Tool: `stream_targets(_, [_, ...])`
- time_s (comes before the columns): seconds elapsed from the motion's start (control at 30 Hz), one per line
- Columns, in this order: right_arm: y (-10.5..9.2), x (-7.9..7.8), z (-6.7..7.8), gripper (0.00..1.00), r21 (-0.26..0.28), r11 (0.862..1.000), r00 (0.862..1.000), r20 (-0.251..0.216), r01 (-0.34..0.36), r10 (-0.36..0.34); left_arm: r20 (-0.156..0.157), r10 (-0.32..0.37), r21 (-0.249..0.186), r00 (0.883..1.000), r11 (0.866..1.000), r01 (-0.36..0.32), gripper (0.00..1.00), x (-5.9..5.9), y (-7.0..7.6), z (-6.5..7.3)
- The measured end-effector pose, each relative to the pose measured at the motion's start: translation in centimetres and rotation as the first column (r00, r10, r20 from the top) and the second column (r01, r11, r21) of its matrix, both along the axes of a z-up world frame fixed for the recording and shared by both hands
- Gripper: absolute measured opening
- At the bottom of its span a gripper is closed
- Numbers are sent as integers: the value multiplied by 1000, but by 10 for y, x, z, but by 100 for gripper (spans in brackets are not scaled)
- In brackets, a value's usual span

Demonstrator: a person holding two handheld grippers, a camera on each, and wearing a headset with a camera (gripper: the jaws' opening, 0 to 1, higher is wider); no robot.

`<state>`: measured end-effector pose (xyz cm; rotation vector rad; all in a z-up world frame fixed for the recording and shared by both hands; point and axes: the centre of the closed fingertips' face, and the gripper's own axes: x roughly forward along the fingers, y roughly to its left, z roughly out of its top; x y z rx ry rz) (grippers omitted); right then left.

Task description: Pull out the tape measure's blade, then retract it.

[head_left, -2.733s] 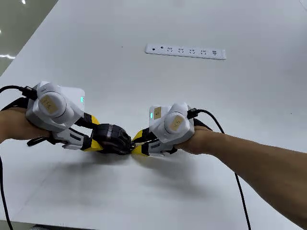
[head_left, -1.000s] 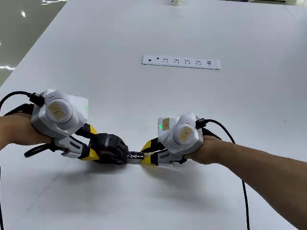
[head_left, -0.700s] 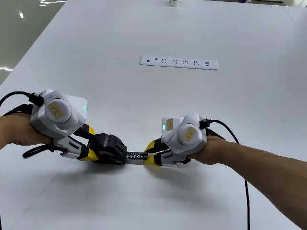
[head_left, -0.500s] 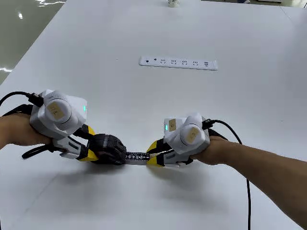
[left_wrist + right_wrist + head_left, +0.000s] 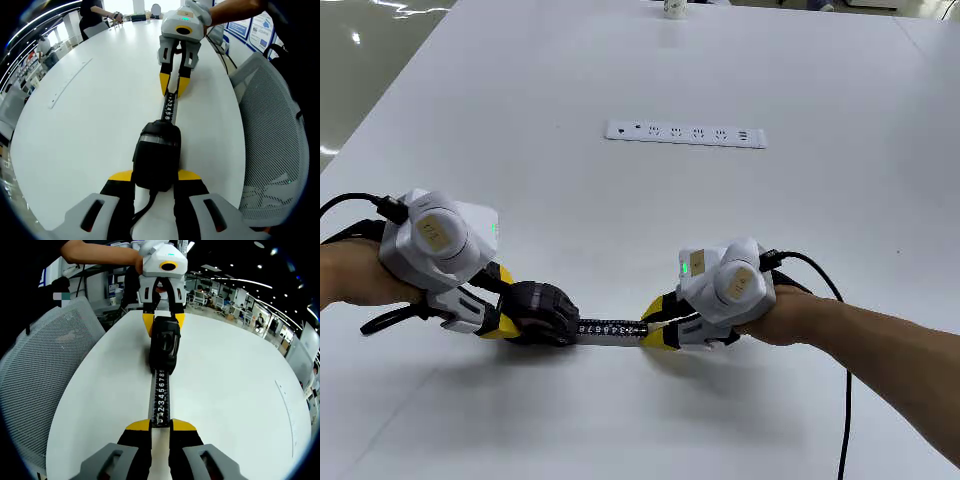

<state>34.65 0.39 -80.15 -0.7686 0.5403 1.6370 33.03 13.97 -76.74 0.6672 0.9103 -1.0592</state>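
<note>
A black tape measure case (image 5: 542, 312) rests on the white table (image 5: 620, 220), and my left gripper (image 5: 508, 322) is shut on it; the case (image 5: 156, 156) sits between that gripper's yellow-tipped jaws. A short length of numbered blade (image 5: 610, 328) runs from the case to my right gripper (image 5: 658, 336), which is shut on the blade's end. In the right gripper view the blade (image 5: 161, 399) leads straight from the jaws to the case (image 5: 165, 346). The blade (image 5: 170, 106) lies low over the table.
A white power strip (image 5: 685, 133) lies further back on the table. Cables trail from both grippers toward the near edge. A grey mesh chair (image 5: 272, 145) stands by the table's side. A small cup (image 5: 673, 7) sits at the far end.
My right gripper has moved right, away from the case, drawing more blade out. The left gripper and case have stayed about where they were.
</note>
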Motion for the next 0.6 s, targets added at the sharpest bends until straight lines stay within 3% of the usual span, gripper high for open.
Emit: stream_targets(0.6, [-31, 5, 0, 8, -28, 999, 1000, 10, 29, -29, -6, 1, 3, 1000, 1000, -1, 24, 0, 0, 0])
